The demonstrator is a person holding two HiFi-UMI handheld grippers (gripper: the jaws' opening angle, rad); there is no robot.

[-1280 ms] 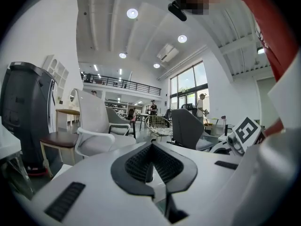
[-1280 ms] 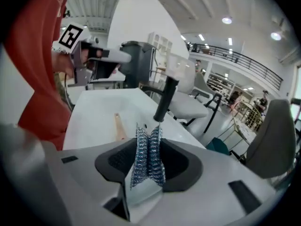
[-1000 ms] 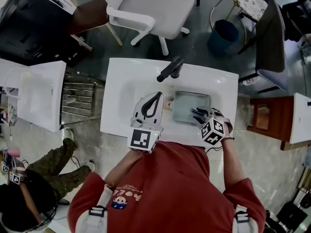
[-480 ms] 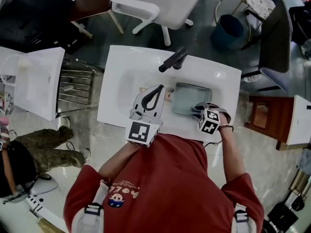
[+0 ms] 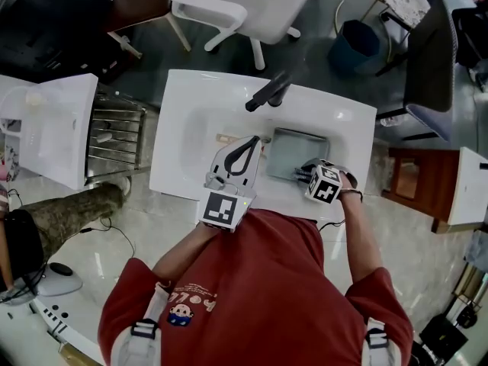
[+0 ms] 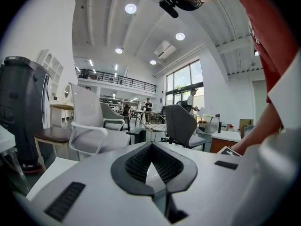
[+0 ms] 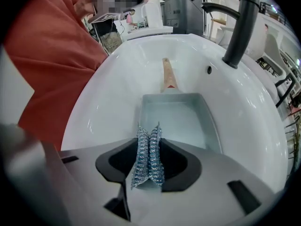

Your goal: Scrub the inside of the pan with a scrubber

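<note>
A rectangular grey pan (image 5: 299,152) lies in the white sink (image 5: 191,132), its wooden handle (image 5: 229,138) pointing left. In the right gripper view the pan (image 7: 178,119) and its handle (image 7: 168,76) lie just ahead of the jaws. My right gripper (image 5: 303,173) (image 7: 150,142) is shut on a silvery-blue metal scrubber (image 7: 148,157) at the pan's near rim; I cannot tell whether it touches. My left gripper (image 5: 251,143) hangs over the handle end of the pan. It is tilted up toward the room, and in its own view the left gripper (image 6: 151,149) is shut with nothing in it.
A black faucet (image 5: 268,95) (image 7: 241,27) stands at the sink's far edge, over the basin. A white office chair (image 5: 244,2) and a blue bin (image 5: 354,48) stand beyond the sink. A second white counter (image 5: 49,132) is on the left, a brown cabinet (image 5: 412,189) on the right.
The head view has shifted a little. My right gripper with the scrubber sits slightly nearer the pan's front rim. The left gripper has hardly moved.
</note>
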